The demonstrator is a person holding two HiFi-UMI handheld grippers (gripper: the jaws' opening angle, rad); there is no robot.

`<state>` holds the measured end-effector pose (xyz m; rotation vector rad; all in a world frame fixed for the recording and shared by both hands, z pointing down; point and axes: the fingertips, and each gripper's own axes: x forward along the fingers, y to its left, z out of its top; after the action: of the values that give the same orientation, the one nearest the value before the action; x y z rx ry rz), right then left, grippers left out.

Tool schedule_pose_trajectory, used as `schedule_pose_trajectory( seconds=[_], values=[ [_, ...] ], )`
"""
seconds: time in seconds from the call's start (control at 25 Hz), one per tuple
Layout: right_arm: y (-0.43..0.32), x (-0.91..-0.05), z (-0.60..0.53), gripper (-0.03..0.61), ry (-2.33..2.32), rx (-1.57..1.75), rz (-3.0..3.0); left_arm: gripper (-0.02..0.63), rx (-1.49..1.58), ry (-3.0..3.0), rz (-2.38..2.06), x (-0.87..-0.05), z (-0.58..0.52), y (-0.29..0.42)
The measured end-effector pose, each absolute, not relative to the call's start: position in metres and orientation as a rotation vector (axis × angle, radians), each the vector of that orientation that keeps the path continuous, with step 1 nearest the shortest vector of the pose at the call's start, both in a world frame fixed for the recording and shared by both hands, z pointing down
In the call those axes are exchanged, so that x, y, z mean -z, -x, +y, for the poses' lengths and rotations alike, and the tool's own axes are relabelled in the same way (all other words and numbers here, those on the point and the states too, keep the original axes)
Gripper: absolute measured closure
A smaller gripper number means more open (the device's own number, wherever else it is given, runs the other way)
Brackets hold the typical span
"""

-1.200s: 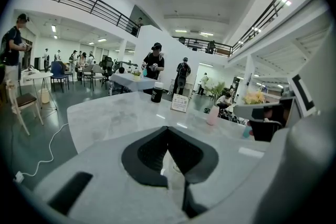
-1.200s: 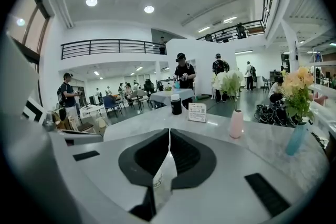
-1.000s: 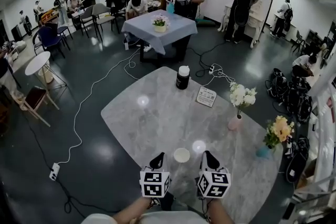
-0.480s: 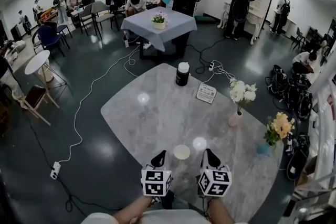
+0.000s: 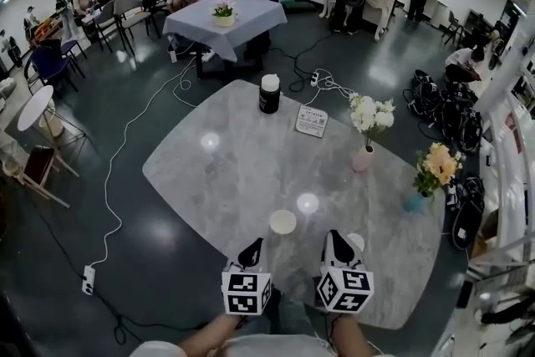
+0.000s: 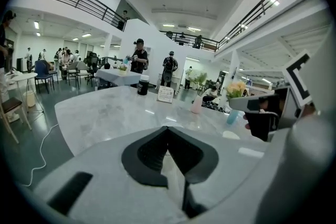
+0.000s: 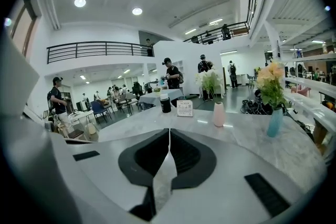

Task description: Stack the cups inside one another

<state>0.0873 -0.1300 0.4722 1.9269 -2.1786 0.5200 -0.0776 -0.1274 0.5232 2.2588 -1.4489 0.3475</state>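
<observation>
On the grey marble table [image 5: 217,180] stands a white cup [image 5: 282,221], a little beyond and between my two grippers. A second white round rim [image 5: 356,242] peeks out just right of my right gripper, partly hidden by it. My left gripper [image 5: 252,246] and right gripper [image 5: 333,237] hover side by side over the near table edge, both shut and empty. In the left gripper view the jaws [image 6: 167,128] meet with nothing between them; a white cup rim [image 6: 231,135] lies to their right. The right gripper view also shows its jaws [image 7: 169,130] pressed together and empty.
At the table's far side stand a black bottle with a white lid [image 5: 268,94] and a small sign card [image 5: 311,121]. A pink vase of white flowers [image 5: 363,159] and a blue vase of yellow flowers [image 5: 414,201] stand at the right. Cables cross the floor; people stand beyond.
Both grippers have drawn back a little toward me, so the white cup now lies further ahead of their tips. A second white rim shows beside the right gripper.
</observation>
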Motion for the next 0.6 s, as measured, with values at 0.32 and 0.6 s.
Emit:
schedule_pose_trajectory(
  seconds=[0.32, 0.6],
  values=[
    [-0.113, -0.48, -0.085, 0.565, -2.013, -0.558, -2.087, 0.617, -0.393, -2.314, -1.318, -0.534, -0.105, 0.042],
    [-0.152, -0.478, -0.055, 0.565, -2.09, -0.562, -2.058, 0.617, -0.416, -2.368, -1.29, -0.527, -0.088, 0.008]
  ],
)
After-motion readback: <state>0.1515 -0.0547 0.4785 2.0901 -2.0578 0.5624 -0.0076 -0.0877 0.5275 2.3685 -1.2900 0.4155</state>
